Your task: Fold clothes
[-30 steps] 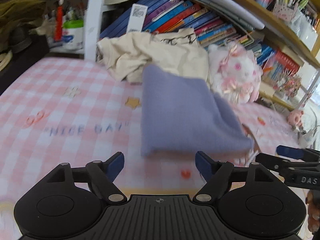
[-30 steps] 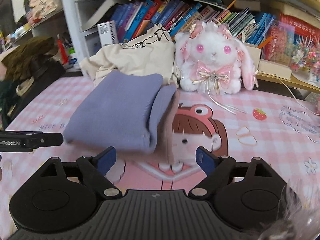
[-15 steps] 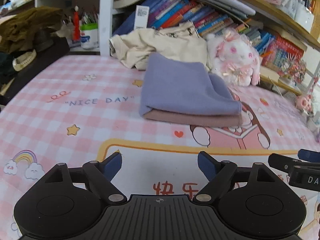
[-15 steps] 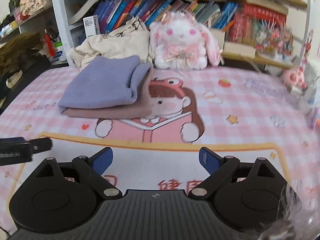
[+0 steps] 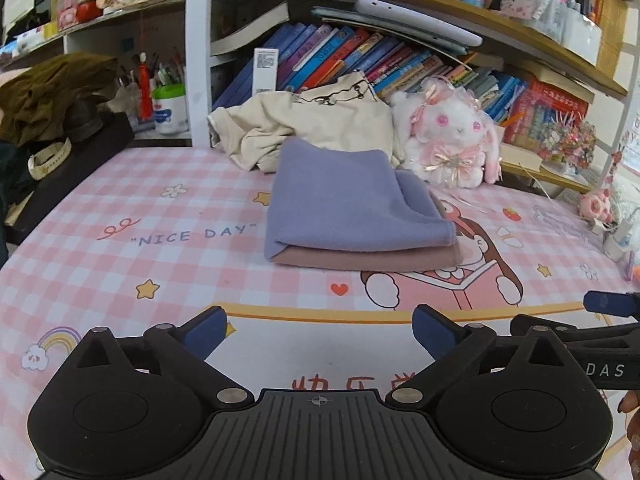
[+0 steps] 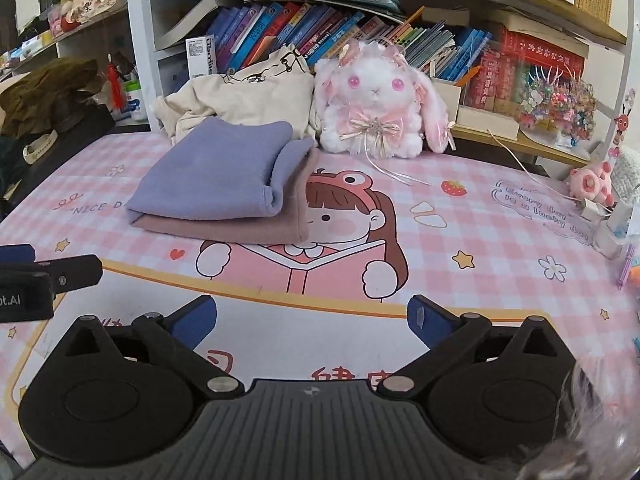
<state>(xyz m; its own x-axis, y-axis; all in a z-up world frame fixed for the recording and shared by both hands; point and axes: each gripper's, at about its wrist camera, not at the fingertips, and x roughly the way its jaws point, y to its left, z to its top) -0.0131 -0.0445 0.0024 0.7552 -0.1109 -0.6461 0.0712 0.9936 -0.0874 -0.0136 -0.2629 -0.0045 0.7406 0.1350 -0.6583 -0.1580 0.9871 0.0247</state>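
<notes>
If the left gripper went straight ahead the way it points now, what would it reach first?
Probably the folded stack: the left gripper, open and empty, points over bare mat toward the purple cloth lying on the brown cloth. Its height is unclear, so it might touch the mat first.

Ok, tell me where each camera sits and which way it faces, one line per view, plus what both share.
Left wrist: sits on the left tool, low over the pink mat, facing the shelf; its open fingers and the right tool's tip show.
Right wrist: sits on the right tool, same heading; its open fingers and the left tool's tip show.
Shared: the folded purple cloth on the brown cloth, cream garment, plush rabbit.
</notes>
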